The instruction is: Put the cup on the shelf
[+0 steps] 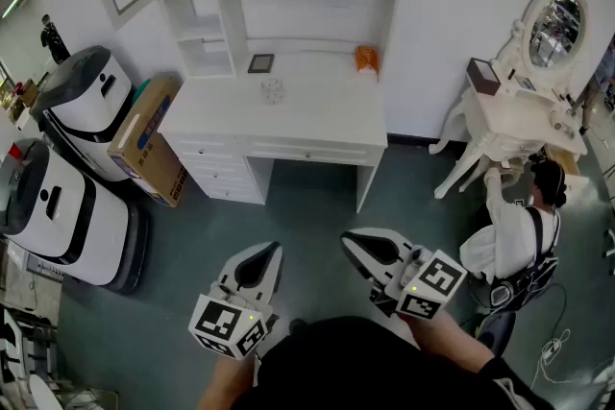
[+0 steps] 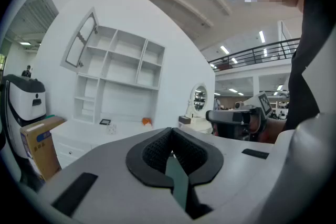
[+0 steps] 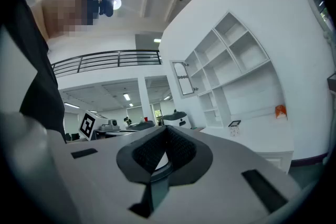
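Observation:
A small clear cup [image 1: 272,91] stands on the white desk [image 1: 327,122], below the open white shelf unit [image 1: 279,10]. The cup also shows as a small glass far off in the left gripper view [image 2: 111,129] and the right gripper view [image 3: 233,131]. Both grippers are held well short of the desk, over the grey floor. My left gripper [image 1: 270,251] is shut with nothing in it, its dark pads meeting at the tip [image 2: 170,132]. My right gripper [image 1: 349,241] is likewise shut and empty [image 3: 167,128]. Both point roughly level toward the desk.
A small picture frame [image 1: 260,63] and an orange object [image 1: 365,59] sit at the back of the desk. Two white machines [image 1: 82,106] and a cardboard box [image 1: 149,139] stand left of it. A white vanity table with a mirror [image 1: 524,106] and a person [image 1: 514,240] are on the right.

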`<state>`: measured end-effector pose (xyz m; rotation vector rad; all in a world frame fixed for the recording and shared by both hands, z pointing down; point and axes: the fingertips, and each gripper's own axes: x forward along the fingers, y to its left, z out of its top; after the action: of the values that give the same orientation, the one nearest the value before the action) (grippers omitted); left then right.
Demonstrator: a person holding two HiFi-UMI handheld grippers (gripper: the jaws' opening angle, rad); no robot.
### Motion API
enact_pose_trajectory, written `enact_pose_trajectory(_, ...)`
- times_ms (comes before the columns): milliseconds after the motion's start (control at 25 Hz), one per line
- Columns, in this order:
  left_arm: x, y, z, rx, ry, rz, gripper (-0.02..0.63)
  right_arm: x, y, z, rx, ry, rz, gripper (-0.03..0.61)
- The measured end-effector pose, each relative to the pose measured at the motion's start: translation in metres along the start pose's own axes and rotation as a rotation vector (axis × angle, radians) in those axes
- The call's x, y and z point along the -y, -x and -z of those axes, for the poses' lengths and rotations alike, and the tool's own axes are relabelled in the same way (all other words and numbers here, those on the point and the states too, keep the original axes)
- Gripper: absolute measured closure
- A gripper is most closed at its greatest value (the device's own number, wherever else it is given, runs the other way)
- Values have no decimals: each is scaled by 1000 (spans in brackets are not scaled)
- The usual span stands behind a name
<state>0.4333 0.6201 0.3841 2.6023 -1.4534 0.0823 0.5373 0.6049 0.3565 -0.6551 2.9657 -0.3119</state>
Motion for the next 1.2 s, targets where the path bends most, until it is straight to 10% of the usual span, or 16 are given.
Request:
enact_pose_trajectory(520, -32, 30, 22, -29, 17, 40, 601, -17, -45, 17, -11, -3, 16, 563)
enact_pose_trajectory(1200, -138, 27, 44, -94, 99, -108, 601, 13, -167, 49, -75, -127, -223, 561)
